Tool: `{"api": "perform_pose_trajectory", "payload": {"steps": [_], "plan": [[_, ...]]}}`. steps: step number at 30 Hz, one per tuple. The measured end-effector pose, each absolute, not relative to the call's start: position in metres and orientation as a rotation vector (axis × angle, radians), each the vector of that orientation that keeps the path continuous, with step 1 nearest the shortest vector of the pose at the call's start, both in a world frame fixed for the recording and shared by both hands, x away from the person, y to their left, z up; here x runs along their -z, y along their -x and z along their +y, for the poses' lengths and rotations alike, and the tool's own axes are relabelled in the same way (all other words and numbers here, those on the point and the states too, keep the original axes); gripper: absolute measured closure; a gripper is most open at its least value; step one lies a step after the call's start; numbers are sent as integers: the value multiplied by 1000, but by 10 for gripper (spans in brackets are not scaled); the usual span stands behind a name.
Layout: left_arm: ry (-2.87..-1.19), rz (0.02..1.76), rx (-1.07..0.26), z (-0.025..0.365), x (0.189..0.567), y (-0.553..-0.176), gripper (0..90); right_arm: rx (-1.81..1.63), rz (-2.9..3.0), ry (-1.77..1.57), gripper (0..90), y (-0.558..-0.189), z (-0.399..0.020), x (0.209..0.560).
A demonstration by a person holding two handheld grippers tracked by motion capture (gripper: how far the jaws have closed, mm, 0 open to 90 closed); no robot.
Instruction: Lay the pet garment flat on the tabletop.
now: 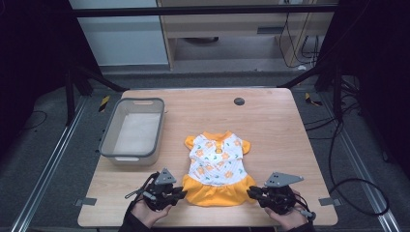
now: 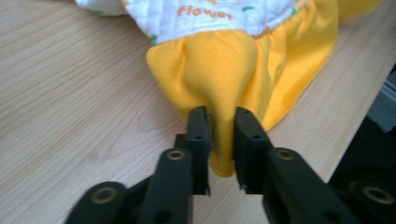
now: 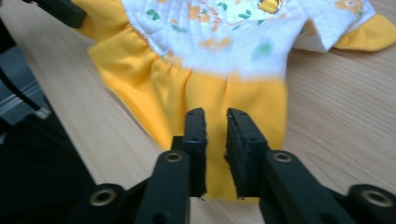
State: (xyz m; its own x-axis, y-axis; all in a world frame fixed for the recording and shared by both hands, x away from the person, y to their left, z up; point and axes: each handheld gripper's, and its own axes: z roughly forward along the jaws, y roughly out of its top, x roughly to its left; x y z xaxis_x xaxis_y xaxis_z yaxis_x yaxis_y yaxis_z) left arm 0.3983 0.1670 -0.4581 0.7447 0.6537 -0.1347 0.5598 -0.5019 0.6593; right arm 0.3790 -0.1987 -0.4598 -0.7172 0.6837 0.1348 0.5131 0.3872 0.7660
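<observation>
A small dress with a white flower-print top and a yellow skirt lies near the table's front edge. My left gripper is at the skirt's left corner. In the left gripper view a fold of the yellow skirt is drawn up between the jaws of the gripper, which is shut on it. My right gripper is at the skirt's right corner. In the right gripper view its jaws stand close together with the yellow hem filling the gap between them.
A grey rectangular bin stands at the table's left, behind my left gripper. A small dark round disc sits near the far edge. Bare wood lies to the dress's right. The table's front edge runs just behind both hands.
</observation>
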Motion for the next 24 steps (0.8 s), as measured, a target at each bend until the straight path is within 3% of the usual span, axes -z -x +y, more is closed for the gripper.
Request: {"api": "perform_pose_trajectory", "payload": {"steps": [4, 9, 14, 24], "plan": [[-2177, 913, -214, 172, 453, -396, 606, -1240, 2387, -1055, 689, -380, -200, 462], [-2068, 889, -300, 176, 435, -394, 541, -1307, 2295, -1046, 695, -383, -204, 458], [-2057, 879, -344, 163, 441, -411, 583, -1339, 2271, -1038, 763, -394, -198, 460], [-2243, 861, -306, 136, 483, -434, 682, -1273, 2399, -1017, 861, -413, -172, 483]]}}
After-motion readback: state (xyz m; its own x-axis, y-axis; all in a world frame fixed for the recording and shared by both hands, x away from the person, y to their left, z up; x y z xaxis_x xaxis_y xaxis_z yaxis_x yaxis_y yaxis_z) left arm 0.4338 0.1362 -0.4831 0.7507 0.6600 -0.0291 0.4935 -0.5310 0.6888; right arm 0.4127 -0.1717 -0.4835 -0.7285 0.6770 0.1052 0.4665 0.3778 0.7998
